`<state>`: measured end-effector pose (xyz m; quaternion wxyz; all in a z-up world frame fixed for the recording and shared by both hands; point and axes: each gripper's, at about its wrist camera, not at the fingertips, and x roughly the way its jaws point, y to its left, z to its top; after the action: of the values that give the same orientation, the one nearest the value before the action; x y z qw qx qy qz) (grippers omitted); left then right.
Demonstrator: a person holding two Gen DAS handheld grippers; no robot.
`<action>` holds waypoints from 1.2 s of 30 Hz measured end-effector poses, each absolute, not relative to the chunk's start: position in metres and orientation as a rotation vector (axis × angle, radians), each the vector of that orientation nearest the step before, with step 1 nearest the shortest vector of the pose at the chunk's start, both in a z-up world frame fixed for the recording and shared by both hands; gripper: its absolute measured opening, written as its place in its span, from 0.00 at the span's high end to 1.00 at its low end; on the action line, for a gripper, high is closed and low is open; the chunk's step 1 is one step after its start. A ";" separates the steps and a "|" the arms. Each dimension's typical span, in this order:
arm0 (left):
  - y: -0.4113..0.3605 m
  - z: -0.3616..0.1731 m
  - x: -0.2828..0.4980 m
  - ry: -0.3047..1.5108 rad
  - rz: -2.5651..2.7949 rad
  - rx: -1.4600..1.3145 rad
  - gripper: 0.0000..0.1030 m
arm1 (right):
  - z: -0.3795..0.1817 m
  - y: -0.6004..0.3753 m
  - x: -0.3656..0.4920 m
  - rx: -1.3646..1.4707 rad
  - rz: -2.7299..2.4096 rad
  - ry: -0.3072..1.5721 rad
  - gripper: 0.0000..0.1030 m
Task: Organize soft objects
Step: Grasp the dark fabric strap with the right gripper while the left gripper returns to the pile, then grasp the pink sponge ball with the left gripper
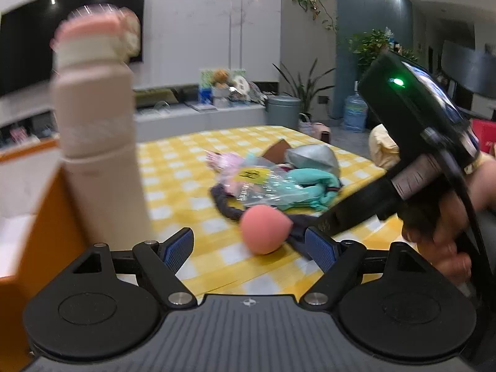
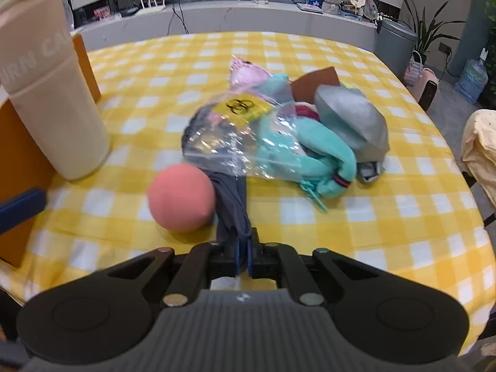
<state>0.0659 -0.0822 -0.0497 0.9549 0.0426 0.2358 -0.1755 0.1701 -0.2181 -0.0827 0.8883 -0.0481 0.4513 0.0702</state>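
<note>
The right claw point(image 2: 243, 255) is clamped on the near end of a dark grey cloth strip point(image 2: 231, 198), whose long axis runs from the claw away toward the far pile on the yellow checked worktop point(image 2: 372, 223). A pink sponge ball point(image 2: 181, 198) lies just left of the strip, touching it. The pile holds a teal garment point(image 2: 313, 152), a clear plastic bag point(image 2: 229, 136) and a silver cap point(image 2: 353, 121). The left claw point(image 1: 249, 248) stands wide apart, holding nothing, with the ball point(image 1: 265, 229) between its fingers. A beige bottle point(image 2: 52, 93) stands upright at left.
</note>
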 end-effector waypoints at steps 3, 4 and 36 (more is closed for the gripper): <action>-0.090 -0.056 0.084 0.530 -0.399 0.062 0.07 | -0.084 -0.226 0.172 -0.087 0.129 0.948 0.98; -0.093 -0.059 0.089 0.540 -0.393 0.067 0.07 | -0.084 -0.228 0.172 -0.088 0.129 0.952 0.98; -0.070 -0.075 0.117 0.631 -0.187 -0.127 0.45 | -0.051 -0.253 0.161 -0.002 0.171 0.820 0.98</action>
<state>0.1170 -0.0695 -0.0746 0.9444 -0.0623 0.3097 -0.0916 0.1611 -0.2530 -0.0508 0.9136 -0.0010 0.3980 0.0832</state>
